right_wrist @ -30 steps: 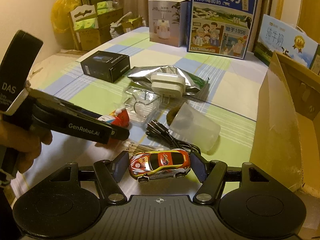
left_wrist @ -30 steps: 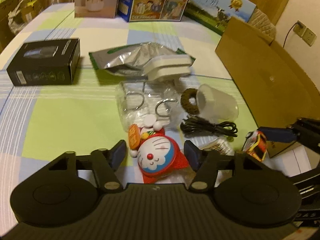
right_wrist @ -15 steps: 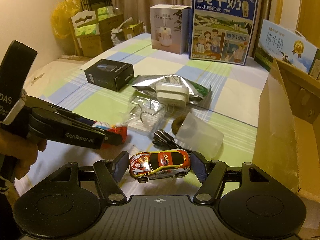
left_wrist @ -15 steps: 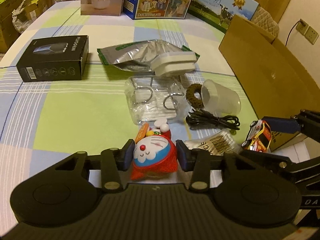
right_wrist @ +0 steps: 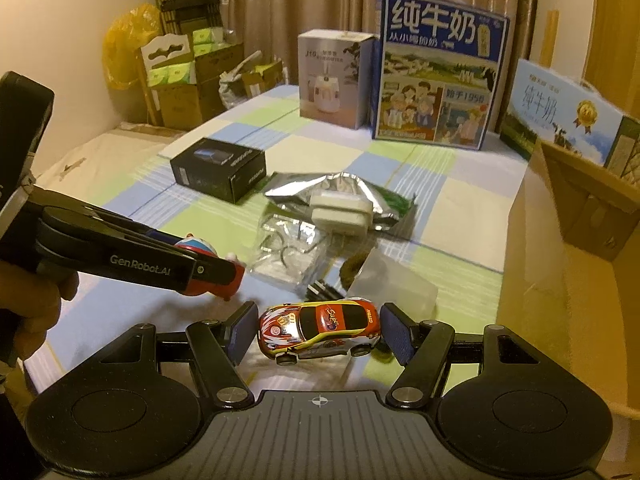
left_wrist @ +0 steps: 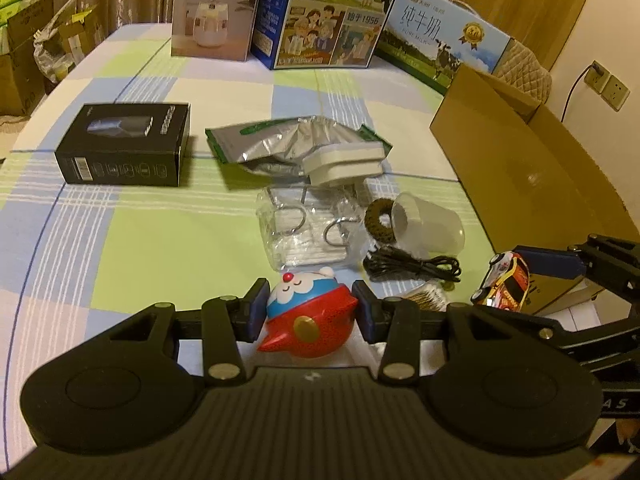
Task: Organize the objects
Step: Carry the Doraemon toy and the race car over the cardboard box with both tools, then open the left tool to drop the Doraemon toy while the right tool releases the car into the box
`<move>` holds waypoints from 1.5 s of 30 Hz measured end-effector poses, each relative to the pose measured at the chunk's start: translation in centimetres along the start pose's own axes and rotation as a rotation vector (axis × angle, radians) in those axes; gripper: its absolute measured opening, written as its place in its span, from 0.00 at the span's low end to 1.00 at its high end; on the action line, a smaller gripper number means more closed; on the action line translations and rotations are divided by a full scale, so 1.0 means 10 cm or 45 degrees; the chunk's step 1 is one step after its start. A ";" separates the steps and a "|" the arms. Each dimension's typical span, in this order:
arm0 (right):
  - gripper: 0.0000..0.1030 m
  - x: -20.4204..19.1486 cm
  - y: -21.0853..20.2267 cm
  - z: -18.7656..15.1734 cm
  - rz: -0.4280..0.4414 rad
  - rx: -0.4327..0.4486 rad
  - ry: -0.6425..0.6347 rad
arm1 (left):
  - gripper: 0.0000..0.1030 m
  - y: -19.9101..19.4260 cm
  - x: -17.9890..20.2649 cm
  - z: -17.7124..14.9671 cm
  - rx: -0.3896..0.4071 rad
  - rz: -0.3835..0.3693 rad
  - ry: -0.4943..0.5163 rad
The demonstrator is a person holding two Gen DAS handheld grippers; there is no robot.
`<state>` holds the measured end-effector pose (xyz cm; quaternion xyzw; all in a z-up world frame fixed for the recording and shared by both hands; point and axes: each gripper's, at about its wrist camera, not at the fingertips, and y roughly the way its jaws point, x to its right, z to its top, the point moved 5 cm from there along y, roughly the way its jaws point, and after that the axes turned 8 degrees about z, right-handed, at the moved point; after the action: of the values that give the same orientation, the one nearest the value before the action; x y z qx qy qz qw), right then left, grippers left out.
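My left gripper [left_wrist: 310, 316] is shut on a red and blue Doraemon toy [left_wrist: 310, 322] and holds it above the checked tablecloth; the toy also shows in the right wrist view [right_wrist: 208, 264]. My right gripper [right_wrist: 320, 330] is shut on a red and yellow toy car [right_wrist: 320, 330], lifted off the table; the car also shows in the left wrist view [left_wrist: 504, 280]. An open cardboard box [left_wrist: 520, 176] stands at the right, next to the car.
On the table lie a black box [left_wrist: 124, 144], a silver pouch [left_wrist: 280, 144] with a white charger [left_wrist: 344, 164], a clear bag of hooks [left_wrist: 304, 232], a brown hair tie [left_wrist: 380, 222], a plastic cup [left_wrist: 432, 224], a black cable [left_wrist: 412, 268]. Milk cartons [left_wrist: 328, 12] stand behind.
My left gripper closed on the Doraemon toy and lifted it, and the toy tipped forward. My right gripper rose with the toy car in it.
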<state>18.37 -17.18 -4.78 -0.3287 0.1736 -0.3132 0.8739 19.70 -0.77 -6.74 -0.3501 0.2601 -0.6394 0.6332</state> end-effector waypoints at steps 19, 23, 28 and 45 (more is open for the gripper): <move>0.62 0.71 -0.92 0.27 -0.493 0.300 0.159 | 0.38 -0.64 0.83 0.70 0.237 -0.150 0.060; 0.62 1.00 -1.05 0.22 -0.586 0.308 0.247 | 0.38 -0.70 1.21 0.85 0.263 -0.221 0.126; 0.62 1.35 -1.24 0.02 -0.683 0.287 0.352 | 0.38 -0.66 1.76 0.94 0.253 -0.330 0.229; 0.62 1.79 -1.54 -0.33 -0.717 0.293 0.539 | 0.54 -0.32 2.50 1.00 0.233 -0.451 0.289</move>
<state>23.35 -39.61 1.61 -0.1910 0.2170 -0.6199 0.7295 26.60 -24.30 4.90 -0.2570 0.2049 -0.7968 0.5069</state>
